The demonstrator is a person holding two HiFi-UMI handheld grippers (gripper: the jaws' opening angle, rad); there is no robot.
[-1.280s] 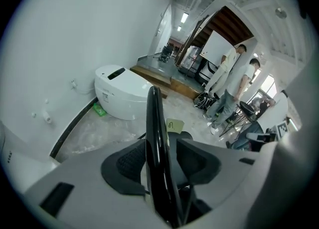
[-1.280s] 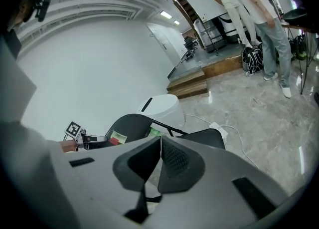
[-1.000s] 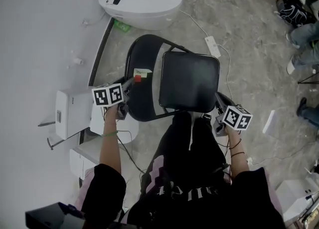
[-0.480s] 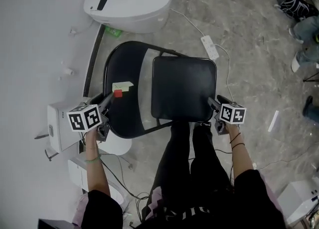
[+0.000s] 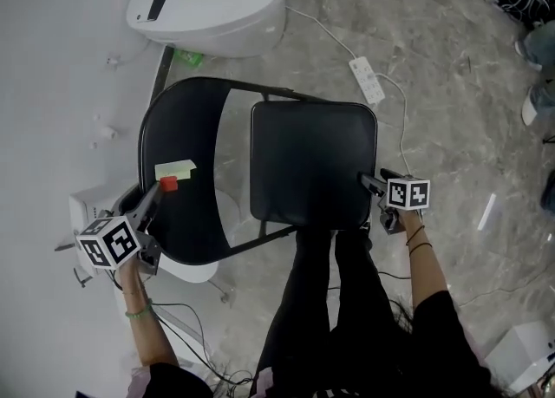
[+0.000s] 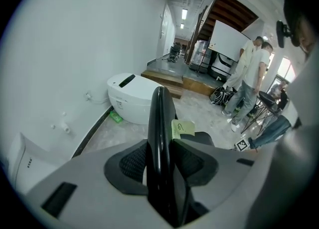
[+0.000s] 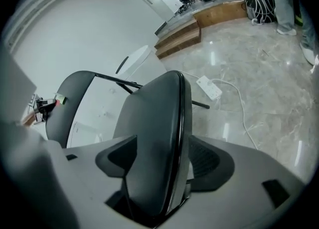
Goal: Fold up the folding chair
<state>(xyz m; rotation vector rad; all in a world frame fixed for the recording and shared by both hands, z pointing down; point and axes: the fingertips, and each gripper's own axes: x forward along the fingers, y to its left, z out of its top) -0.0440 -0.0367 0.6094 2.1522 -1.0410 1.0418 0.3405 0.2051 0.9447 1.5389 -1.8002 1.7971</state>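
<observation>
Left hand-held gripper (image 5: 158, 192) clamped on chair backrest (image 5: 178, 127), right hand-held gripper (image 5: 369, 185) just opening, jaws apart around seat (image 5: 312, 162) edge

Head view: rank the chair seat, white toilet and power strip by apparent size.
1. Chair seat, slightly largest, though it is nearer the camera.
2. White toilet.
3. Power strip, far smallest.

Left claw (image 5: 154, 197): lower left, forearm extended, angled downward, clamped on chair backrest (image 5: 178, 127). Right claw (image 5: 368, 184): centre right, jaws just opening, chair seat (image 5: 312, 162) between.
</observation>
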